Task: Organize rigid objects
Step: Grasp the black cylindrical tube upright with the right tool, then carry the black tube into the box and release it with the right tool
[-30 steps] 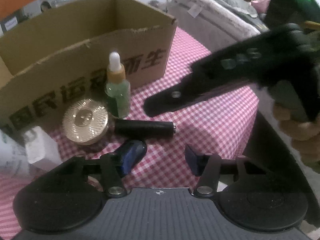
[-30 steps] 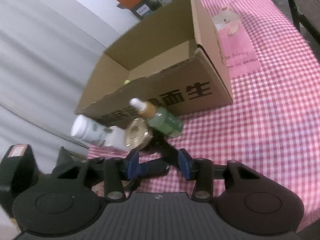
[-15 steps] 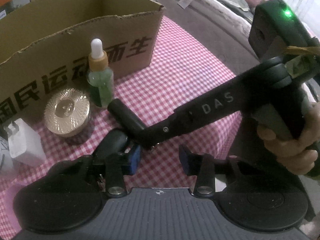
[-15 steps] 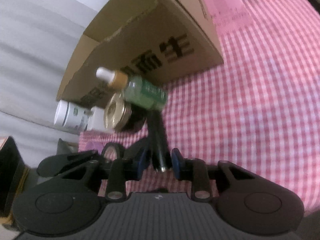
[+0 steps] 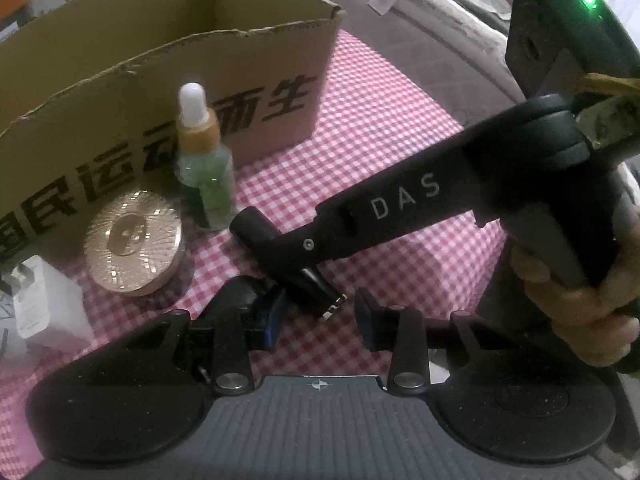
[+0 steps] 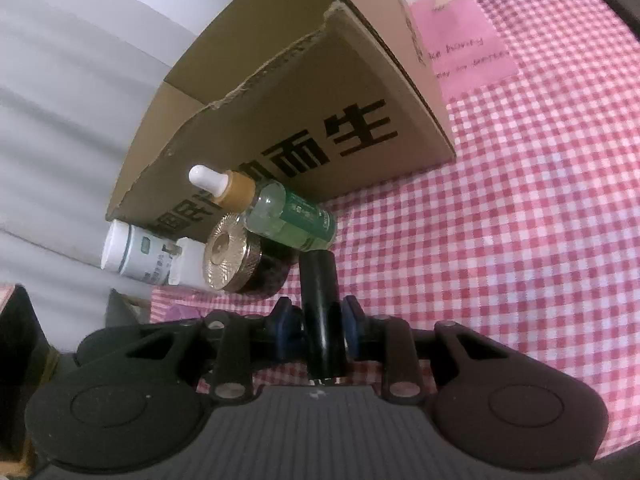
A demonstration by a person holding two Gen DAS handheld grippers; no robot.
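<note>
Left wrist view: the left claw [image 5: 320, 318] is spread, pinching nothing, low over the checked bench [image 5: 400, 128]. Just ahead, the right claw [image 5: 276, 256] grips a black tube [image 5: 256, 228], which lies near a green dropper bottle [image 5: 204, 176] and a gold jar [image 5: 134, 244] in front of a cardboard box [image 5: 240, 60].

Right wrist view: the right claw [image 6: 316, 330] is pressed onto the tube [image 6: 320, 292], its blue pads [image 6: 350, 328] on either side. A white bottle [image 6: 136, 252] lies beside the jar [image 6: 232, 258].

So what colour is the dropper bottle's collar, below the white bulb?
Tan-orange, on the green dropper bottle; clearest in the left wrist view.
</note>
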